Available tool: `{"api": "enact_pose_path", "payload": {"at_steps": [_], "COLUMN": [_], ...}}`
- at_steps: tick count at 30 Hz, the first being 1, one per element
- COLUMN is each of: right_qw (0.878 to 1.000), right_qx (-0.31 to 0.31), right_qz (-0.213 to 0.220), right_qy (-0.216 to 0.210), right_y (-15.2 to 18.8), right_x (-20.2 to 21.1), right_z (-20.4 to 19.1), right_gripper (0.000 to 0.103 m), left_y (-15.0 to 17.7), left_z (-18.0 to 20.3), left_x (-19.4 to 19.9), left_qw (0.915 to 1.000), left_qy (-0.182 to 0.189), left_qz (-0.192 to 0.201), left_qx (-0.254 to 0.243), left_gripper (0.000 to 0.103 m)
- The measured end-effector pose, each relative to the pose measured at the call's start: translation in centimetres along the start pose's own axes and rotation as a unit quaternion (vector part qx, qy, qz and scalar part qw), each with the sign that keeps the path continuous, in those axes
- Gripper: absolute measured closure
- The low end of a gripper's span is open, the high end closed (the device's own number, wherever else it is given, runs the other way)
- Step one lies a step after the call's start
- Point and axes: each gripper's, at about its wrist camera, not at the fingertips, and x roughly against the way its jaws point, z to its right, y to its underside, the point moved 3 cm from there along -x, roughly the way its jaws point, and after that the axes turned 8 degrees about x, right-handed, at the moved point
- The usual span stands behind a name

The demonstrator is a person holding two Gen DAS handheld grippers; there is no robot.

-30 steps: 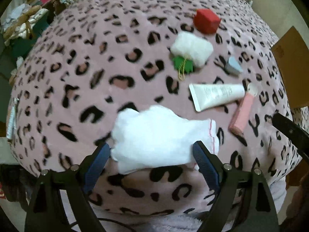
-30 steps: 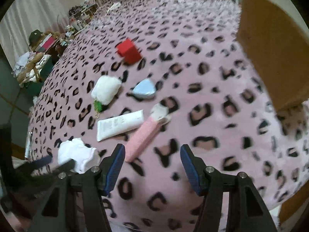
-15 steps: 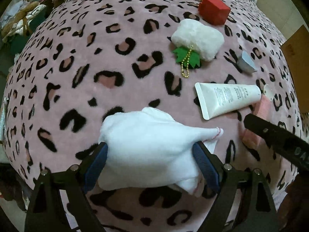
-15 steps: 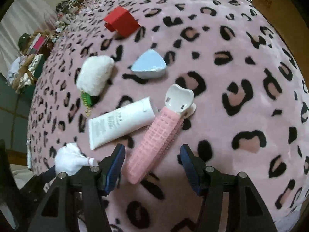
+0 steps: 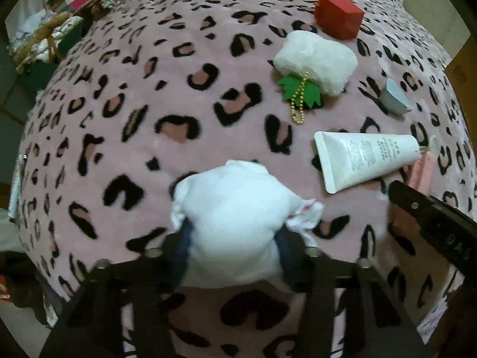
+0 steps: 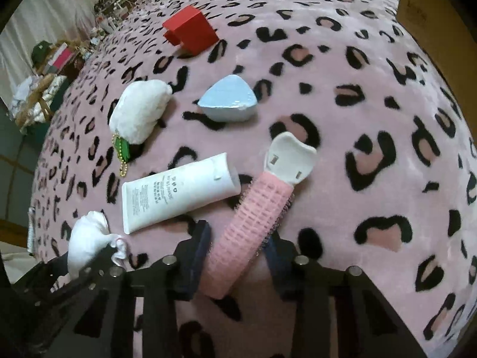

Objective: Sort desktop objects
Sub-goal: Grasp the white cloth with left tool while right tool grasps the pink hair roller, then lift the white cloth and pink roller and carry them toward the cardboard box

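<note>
My left gripper (image 5: 234, 250) is shut on a bunched white cloth (image 5: 235, 208) near the front edge of the leopard-print blanket (image 5: 134, 104); the cloth also shows in the right wrist view (image 6: 86, 241). My right gripper (image 6: 238, 250) has its jaws closed in on the lower end of a pink hair roller with a white clip (image 6: 256, 205). Beside the roller lies a white cream tube (image 6: 179, 194), also seen in the left wrist view (image 5: 366, 158).
On the blanket lie a white plush keychain with green leaf and gold chain (image 5: 316, 62), a light blue triangular box (image 6: 228, 100) and a red box (image 6: 190, 29). A cardboard box (image 6: 441, 9) stands at the far right. Clutter lies beyond the left edge.
Both grippers moved forward and closed: the left one squeezed the white cloth into a bunch, the right one closed in around the pink roller's lower end.
</note>
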Motion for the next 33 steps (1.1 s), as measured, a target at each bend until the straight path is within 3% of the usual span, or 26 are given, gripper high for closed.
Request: {"api": "enact_pose_path", "payload": {"at_steps": [3, 6, 16, 23, 33], "right_qw": [1.0, 0.999, 0.997, 0.99, 0.983], "right_qx": [-0.017, -0.025, 0.022, 0.084, 0.127], "right_qz": [0.009, 0.018, 0.072, 0.109, 0.13], "right_qy": [-0.022, -0.039, -0.034, -0.024, -0.023], "right_y": [0.1, 0.2, 0.2, 0.0, -0.4], "right_x": [0.6, 1.3, 5.9, 9.9, 12.8], "right_z": [0.9, 1.4, 0.1, -3.0, -5.8], "right_gripper": [0.075, 0.075, 0.077, 0.077, 0.077], "left_y": [0.0, 0.1, 0.7, -0.2, -1.8], "left_z": [-0.1, -0.7, -3.2, -3.7, -3.8], "left_x": [0.4, 0.9, 3.5, 5.8, 10.3], "left_qw": [1.0, 0.9999, 0.9991, 0.9984, 0.9959], "left_qy": [0.001, 0.011, 0.033, 0.037, 0.039], "left_qz": [0.005, 0.005, 0.014, 0.037, 0.079], "left_qx": [0.005, 0.011, 0.023, 0.021, 0.019], "left_gripper": [0.074, 0.077, 0.078, 0.078, 0.078]}}
